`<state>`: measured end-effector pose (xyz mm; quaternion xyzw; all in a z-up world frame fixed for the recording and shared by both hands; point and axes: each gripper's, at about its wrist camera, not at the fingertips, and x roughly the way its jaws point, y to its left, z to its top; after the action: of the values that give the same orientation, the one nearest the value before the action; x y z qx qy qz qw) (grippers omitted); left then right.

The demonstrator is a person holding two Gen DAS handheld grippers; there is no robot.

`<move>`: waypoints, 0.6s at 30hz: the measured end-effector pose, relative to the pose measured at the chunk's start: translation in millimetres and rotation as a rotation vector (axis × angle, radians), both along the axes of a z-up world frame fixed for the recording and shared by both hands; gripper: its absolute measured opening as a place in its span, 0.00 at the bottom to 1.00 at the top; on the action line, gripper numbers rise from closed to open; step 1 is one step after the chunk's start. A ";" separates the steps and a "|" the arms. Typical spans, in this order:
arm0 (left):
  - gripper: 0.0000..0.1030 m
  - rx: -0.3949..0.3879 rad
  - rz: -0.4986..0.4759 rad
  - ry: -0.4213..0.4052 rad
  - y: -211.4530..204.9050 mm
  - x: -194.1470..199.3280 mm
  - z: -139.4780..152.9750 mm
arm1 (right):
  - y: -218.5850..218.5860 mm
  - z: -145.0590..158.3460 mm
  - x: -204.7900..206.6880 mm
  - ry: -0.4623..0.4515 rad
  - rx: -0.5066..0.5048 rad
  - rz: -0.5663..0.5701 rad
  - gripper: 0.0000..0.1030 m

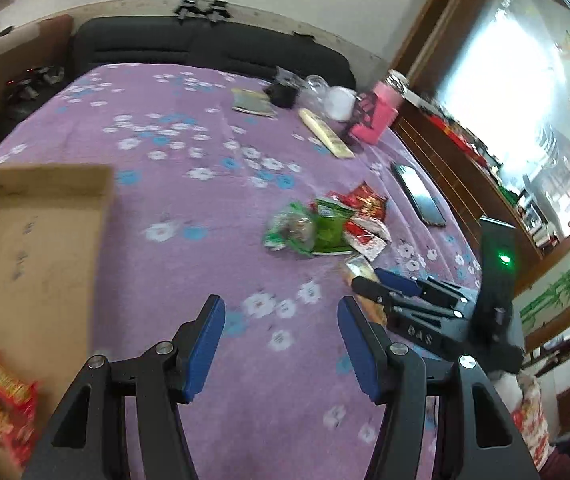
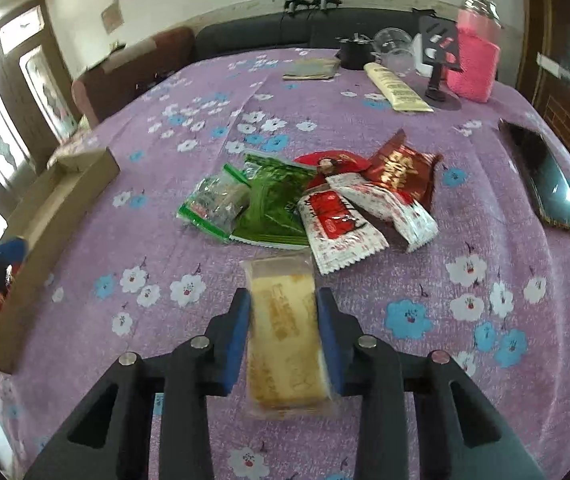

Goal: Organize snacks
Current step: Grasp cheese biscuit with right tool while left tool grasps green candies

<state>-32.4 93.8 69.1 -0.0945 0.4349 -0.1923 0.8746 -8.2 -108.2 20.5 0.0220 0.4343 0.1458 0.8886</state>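
My right gripper (image 2: 283,300) is shut on a pale yellow cake packet (image 2: 285,332), its blue pads pressing the packet's two sides just above the purple flowered cloth (image 2: 465,300). Beyond it lies a heap of snacks: a green packet (image 2: 273,208), a clear green-edged bag (image 2: 215,204), red-and-white packets (image 2: 337,228) and a dark red packet (image 2: 403,172). My left gripper (image 1: 281,312) is open and empty over the cloth. A cardboard box (image 1: 25,240) lies at its left, with a red snack packet (image 1: 9,404) inside. The right gripper (image 1: 385,284) shows in the left wrist view.
A phone (image 2: 545,184) lies at the right edge. At the back stand a pink jar (image 2: 475,56), a black stand (image 2: 439,64), a cream tube (image 2: 399,88), a clear cup (image 2: 395,52) and a flat grey packet (image 2: 311,68). A dark sofa (image 1: 205,44) runs behind.
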 end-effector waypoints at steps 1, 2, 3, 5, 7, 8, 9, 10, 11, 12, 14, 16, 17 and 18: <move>0.60 0.014 -0.009 0.004 -7.3 5.7 -2.7 | -4.8 0.8 -1.8 0.000 0.015 -0.013 0.31; 0.60 0.027 -0.020 0.006 -15.0 11.6 -5.6 | -8.4 1.3 -1.6 0.000 0.024 -0.027 0.31; 0.60 0.036 -0.037 0.003 -24.2 19.1 -9.3 | -13.3 2.5 -1.8 -0.004 0.036 -0.041 0.31; 0.60 0.064 -0.054 -0.015 -38.0 32.6 -15.8 | -22.8 3.9 -0.7 -0.002 0.076 -0.066 0.31; 0.60 0.115 -0.060 -0.038 -49.8 47.3 -23.3 | -33.7 3.4 1.6 0.013 0.124 -0.093 0.31; 0.60 0.135 -0.064 -0.050 -54.5 55.1 -26.7 | -39.2 1.9 3.1 0.025 0.150 -0.106 0.31; 0.60 0.152 -0.070 -0.062 -58.6 63.3 -30.0 | -42.2 1.0 4.1 0.032 0.164 -0.114 0.31; 0.60 0.166 -0.077 -0.076 -61.1 71.3 -32.7 | -44.0 0.9 4.7 0.036 0.173 -0.120 0.31; 0.60 0.174 -0.084 -0.092 -64.0 78.8 -35.1 | -45.4 1.3 5.1 0.035 0.181 -0.125 0.31; 0.60 0.174 -0.093 -0.104 -65.9 85.5 -37.2 | -46.0 2.5 5.0 0.031 0.186 -0.127 0.31; 0.60 0.181 -0.115 -0.108 -72.0 97.9 -42.0 | -45.3 4.7 4.4 0.020 0.189 -0.124 0.31; 0.60 0.205 -0.135 -0.085 -80.4 107.3 -49.8 | -44.7 5.2 4.4 0.017 0.188 -0.122 0.31; 0.59 0.193 -0.139 -0.069 -80.8 110.0 -51.6 | -44.8 4.8 4.4 0.019 0.191 -0.120 0.31; 0.50 0.176 -0.133 -0.049 -78.9 111.1 -51.7 | -45.2 4.2 4.9 0.022 0.194 -0.120 0.31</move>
<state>78.6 15.0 17.5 0.0165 0.4340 -0.2135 0.8751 -3.3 -153.4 24.7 0.1357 0.4256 0.1334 0.8847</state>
